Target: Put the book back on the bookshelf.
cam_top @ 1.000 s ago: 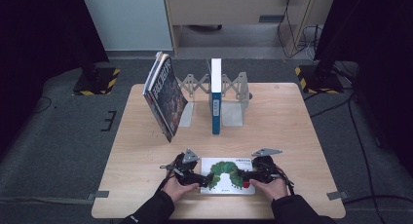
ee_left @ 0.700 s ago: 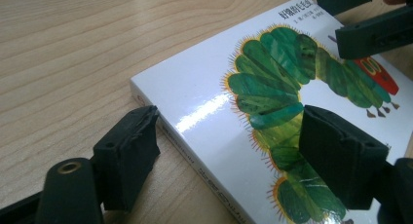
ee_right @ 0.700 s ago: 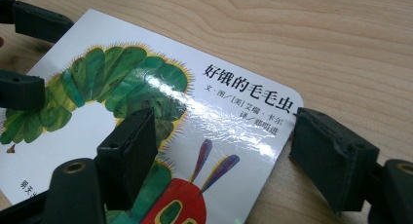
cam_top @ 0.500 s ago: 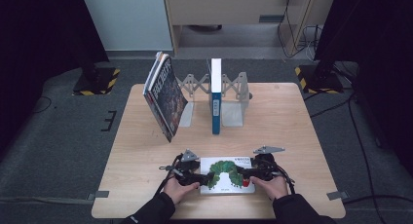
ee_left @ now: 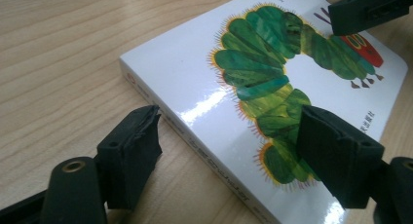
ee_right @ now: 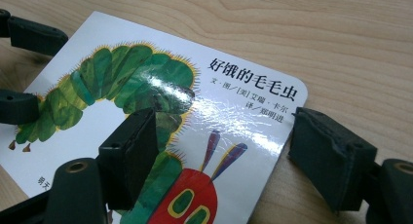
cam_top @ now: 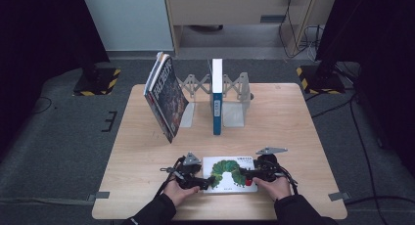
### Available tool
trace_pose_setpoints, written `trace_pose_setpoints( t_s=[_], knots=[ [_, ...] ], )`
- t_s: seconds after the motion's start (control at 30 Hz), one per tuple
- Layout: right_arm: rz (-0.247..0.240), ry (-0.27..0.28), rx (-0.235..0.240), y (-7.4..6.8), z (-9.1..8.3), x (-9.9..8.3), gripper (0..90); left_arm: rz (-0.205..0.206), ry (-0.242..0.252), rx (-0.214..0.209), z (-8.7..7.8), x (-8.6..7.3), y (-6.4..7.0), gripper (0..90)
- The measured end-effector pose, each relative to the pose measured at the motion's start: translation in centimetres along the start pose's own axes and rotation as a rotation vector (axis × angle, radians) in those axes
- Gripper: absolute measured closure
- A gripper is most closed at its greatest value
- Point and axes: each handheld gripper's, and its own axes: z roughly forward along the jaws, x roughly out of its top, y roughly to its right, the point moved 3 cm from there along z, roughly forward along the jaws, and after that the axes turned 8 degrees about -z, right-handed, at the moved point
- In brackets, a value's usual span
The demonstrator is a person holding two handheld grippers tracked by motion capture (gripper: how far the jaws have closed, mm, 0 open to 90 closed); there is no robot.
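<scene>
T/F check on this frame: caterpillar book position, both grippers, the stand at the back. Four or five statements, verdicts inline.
1. The caterpillar book lies flat on the table. True.
2. The left gripper is shut on the book. False: its jaws are open, straddling the book's edge.
3. The right gripper is open over a corner of the book. True.
4. The blue-spined book lies flat. False: it stands upright in the stand.

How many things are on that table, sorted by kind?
Books: 3 – caterpillar book lying flat, blue-spined book upright, dark book leaning
Book rack: 1 – grey rack
Grippers: 2 – left gripper, right gripper
Total: 6
</scene>
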Motion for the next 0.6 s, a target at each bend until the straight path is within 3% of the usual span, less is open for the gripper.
trace_pose_setpoints(
  t_s=[0.1, 0.2, 0.6],
  knots=[
    [0.016, 0.017, 0.014, 0.1, -0.3, 0.1, 26.7, 0.005, 0.000, 0.010, 0.1, 0.0, 0.2, 20.9],
    [0.057, 0.059, 0.041, 0.4, -0.8, 0.5, 27.5, -0.015, 0.003, -0.006, 0.2, 0.1, 0.1, 20.3],
    [0.093, 0.206, 0.071, 1.7, -2.4, 2.0, 28.1, -0.025, 0.042, -0.042, 1.2, 0.7, 0.2, 15.0]
  ],
)
